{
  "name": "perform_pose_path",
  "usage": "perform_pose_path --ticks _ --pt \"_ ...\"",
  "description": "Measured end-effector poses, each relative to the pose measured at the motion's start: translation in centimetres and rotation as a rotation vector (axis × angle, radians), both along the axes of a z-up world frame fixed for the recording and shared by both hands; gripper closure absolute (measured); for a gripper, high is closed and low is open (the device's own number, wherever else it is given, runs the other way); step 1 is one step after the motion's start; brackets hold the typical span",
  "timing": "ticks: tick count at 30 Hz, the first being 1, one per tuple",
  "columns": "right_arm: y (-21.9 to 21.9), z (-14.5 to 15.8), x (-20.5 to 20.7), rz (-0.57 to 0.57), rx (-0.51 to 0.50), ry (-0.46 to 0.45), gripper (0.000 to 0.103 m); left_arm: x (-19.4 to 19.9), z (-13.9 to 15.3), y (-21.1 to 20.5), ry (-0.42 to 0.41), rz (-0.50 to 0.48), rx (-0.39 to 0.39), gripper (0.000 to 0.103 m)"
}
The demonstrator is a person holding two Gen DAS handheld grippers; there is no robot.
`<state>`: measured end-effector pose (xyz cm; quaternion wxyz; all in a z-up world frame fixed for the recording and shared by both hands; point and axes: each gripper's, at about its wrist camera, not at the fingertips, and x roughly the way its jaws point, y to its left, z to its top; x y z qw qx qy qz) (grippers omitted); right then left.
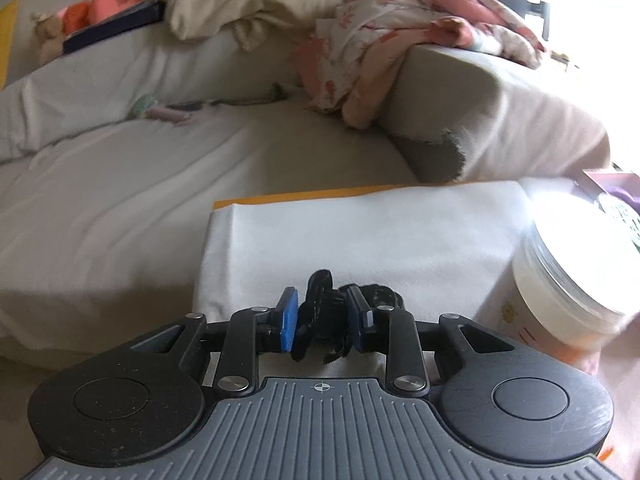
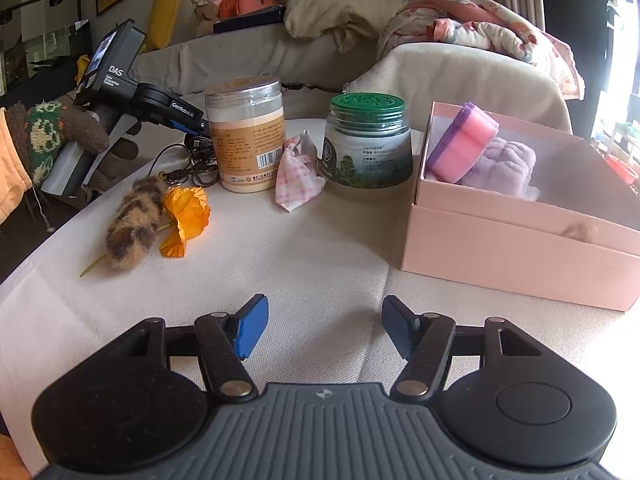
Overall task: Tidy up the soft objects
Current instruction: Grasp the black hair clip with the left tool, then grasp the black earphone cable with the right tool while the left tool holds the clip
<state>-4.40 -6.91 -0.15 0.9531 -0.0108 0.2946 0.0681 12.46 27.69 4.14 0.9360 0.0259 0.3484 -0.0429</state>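
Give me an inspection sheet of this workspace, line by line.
Surface: table under a white cloth.
Job's things: pink box holding a pink sponge and lilac towel; furry brown toy, orange fabric flower, checked pouch loose on the cloth.
Clutter: tan-labelled jar, green-lidded jar.
Grippers: left gripper shut on a black hair claw clip; right gripper open, nothing between its fingers.
Cables: black cable coiled behind the toy.
Surroundings: sofa with floral blanket.
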Motion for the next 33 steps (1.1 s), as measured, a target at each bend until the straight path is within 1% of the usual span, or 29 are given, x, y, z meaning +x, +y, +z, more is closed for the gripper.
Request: perform_pose_path --ticks 2,3,4,7,8,9,10,11,13,15,16,17,18,20,21,24,26,27,28,29,30,31,33 --pt "0.1 0.0 0.0 -0.001 -0.003 0.000 0.040 -0.3 -0.2 -0.5 0.009 -0.042 0.050 0.067" --pt "0.1 0.0 0.0 -0.001 -0.004 0.001 0.040 -0.5 -0.4 -0.7 0.012 -0.042 0.076 0.066" --pt "0.1 0.0 0.0 -0.001 -0.005 0.001 0.039 -0.5 -0.6 -0.6 0.011 -0.035 0.076 0.065" --pt "0.3 -0.1 0.1 0.001 -0.011 0.001 0.038 0.2 -0.6 0.2 0.030 0.010 -0.001 0.064" --pt "0.3 -0.1 0.1 0.001 -0.012 0.001 0.038 0.6 -0.7 0.6 0.050 0.036 -0.045 0.063" --pt "0.3 -0.1 0.1 0.000 -0.013 0.001 0.038 1.2 -1.0 1.1 0.093 0.073 -0.105 0.062" --pt "0.3 -0.1 0.1 0.000 -0.013 0.001 0.038 1.4 -1.1 1.6 0.097 0.105 -0.151 0.062" --pt "0.3 -0.1 0.1 -0.001 -0.014 0.001 0.038 1.5 -1.2 1.8 0.100 0.122 -0.171 0.062" --pt "0.3 -0.1 0.1 -0.001 -0.013 0.000 0.038 1.5 -1.2 1.6 0.096 0.112 -0.156 0.062" --pt "0.3 -0.1 0.1 -0.005 -0.015 0.001 0.038 1.0 -1.3 1.4 0.084 0.077 -0.129 0.064" --pt "0.3 -0.1 0.1 -0.009 -0.019 0.002 0.038 0.8 -1.2 1.6 0.080 0.069 -0.137 0.065" --pt "0.4 -0.1 0.1 -0.013 -0.025 0.003 0.038 0.4 -1.2 2.0 0.075 0.070 -0.167 0.065" --pt "0.5 -0.1 0.1 -0.013 -0.035 0.005 0.038 -0.4 -1.1 2.4 0.059 0.070 -0.214 0.066" --pt "0.8 0.2 0.2 -0.015 -0.057 0.003 0.038 -2.5 -0.4 3.2 -0.001 0.055 -0.275 0.066" --pt "1.0 0.6 0.2 -0.005 -0.064 -0.008 0.038 -4.1 0.1 3.5 -0.041 0.047 -0.290 0.066" --pt "3.2 3.0 0.6 0.056 -0.108 -0.075 0.038 -8.4 1.0 4.5 -0.117 0.050 -0.323 0.066" --pt "5.9 4.6 1.6 0.114 -0.158 -0.123 0.039 -10.8 1.1 5.4 -0.136 0.084 -0.343 0.066" --pt "7.6 5.2 2.4 0.142 -0.189 -0.139 0.040 -12.0 1.0 5.8 -0.136 0.115 -0.341 0.066" --pt "9.2 5.6 3.2 0.159 -0.211 -0.149 0.047 -13.0 0.7 6.2 -0.136 0.144 -0.334 0.066" --pt "10.8 6.0 4.3 0.174 -0.227 -0.149 0.052 -14.0 0.4 6.6 -0.138 0.167 -0.331 0.066" --pt "12.6 6.4 5.6 0.199 -0.241 -0.128 0.064 -15.0 0.1 7.0 -0.141 0.182 -0.337 0.066" --pt "14.2 7.0 7.1 0.228 -0.253 -0.089 0.071 -15.8 -0.1 7.4 -0.141 0.190 -0.351 0.066" --pt "16.9 9.2 10.9 0.291 -0.259 0.021 0.071 -17.2 -0.6 8.3 -0.149 0.194 -0.405 0.066"
